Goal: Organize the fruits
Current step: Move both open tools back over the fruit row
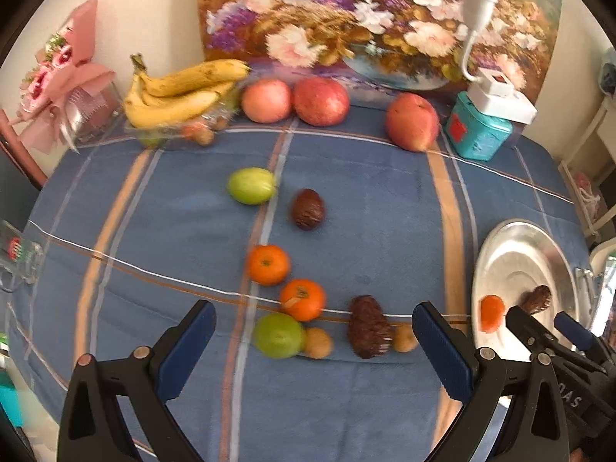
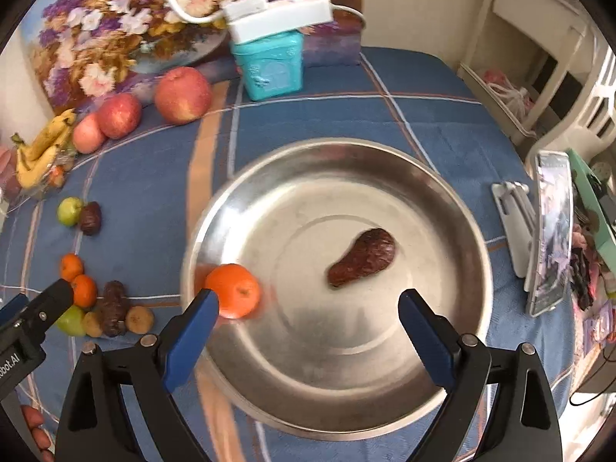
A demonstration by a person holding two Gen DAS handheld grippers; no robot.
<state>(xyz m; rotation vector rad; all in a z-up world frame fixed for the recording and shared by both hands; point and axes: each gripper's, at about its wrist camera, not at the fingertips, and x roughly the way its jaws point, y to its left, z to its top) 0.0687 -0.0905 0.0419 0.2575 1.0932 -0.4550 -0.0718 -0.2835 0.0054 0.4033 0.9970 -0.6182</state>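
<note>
A steel plate (image 2: pixel 385 177) lies on the blue cloth and holds a tangerine (image 2: pixel 235 290) at its left side and a brown scaly fruit (image 2: pixel 364 258) in the middle. My right gripper (image 2: pixel 308 323) is open and empty just above the plate's near part. My left gripper (image 1: pixel 313 333) is open and empty over a cluster on the cloth: a green fruit (image 1: pixel 278 335), two tangerines (image 1: pixel 303 299), a brown scaly fruit (image 1: pixel 367 325) and two small brown fruits (image 1: pixel 317 342). The plate also shows in the left wrist view (image 1: pixel 512 238).
Farther back lie a green fruit (image 1: pixel 252 185), a dark brown fruit (image 1: pixel 307 208), three red apples (image 1: pixel 412 121) and bananas (image 1: pixel 181 94). A teal tin (image 2: pixel 269 65) stands by the flower painting. A phone on a stand (image 2: pixel 550 231) is right of the plate.
</note>
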